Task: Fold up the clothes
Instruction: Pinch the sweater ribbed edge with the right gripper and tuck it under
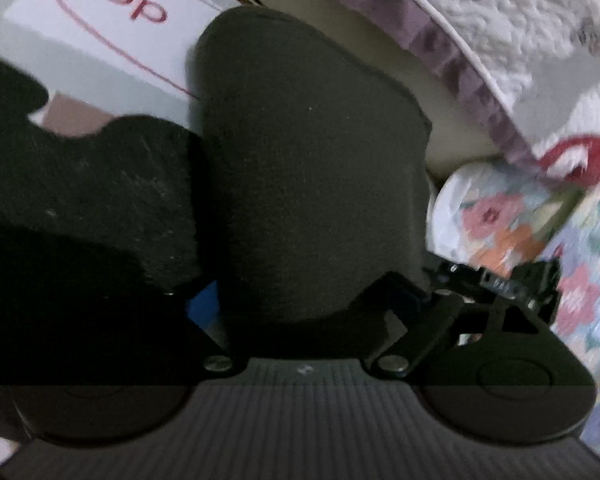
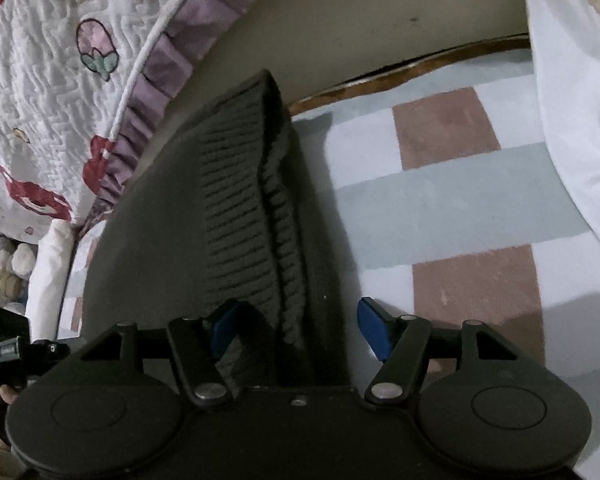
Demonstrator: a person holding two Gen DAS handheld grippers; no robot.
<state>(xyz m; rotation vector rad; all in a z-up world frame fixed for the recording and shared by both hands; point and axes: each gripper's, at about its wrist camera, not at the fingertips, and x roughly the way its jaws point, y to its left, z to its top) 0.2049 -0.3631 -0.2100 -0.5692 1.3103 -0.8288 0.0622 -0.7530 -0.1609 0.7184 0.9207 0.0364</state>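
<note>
A dark knitted garment (image 1: pixel 308 160) lies on the rug and fills the middle of the left wrist view. My left gripper (image 1: pixel 306 296) stands wide over it; only a bit of one blue pad (image 1: pixel 206 300) shows past the cloth, and I see no pinch. In the right wrist view the garment's ribbed hem (image 2: pixel 240 208) runs forward between the blue pads. My right gripper (image 2: pixel 299 328) is open: the right-hand pad (image 2: pixel 374 330) stands off the cloth edge, the left-hand pad (image 2: pixel 224 326) is against the knit.
A checked rug (image 2: pixel 460 192) of pale green, white and pink lies under the garment, with a pink oval print (image 1: pixel 120 40). A quilted bedspread with a purple ruffle (image 2: pixel 156 80) hangs nearby. White cloth (image 2: pixel 572 120), floral fabric (image 1: pixel 520 232) and soft toys (image 2: pixel 4 260) border the space.
</note>
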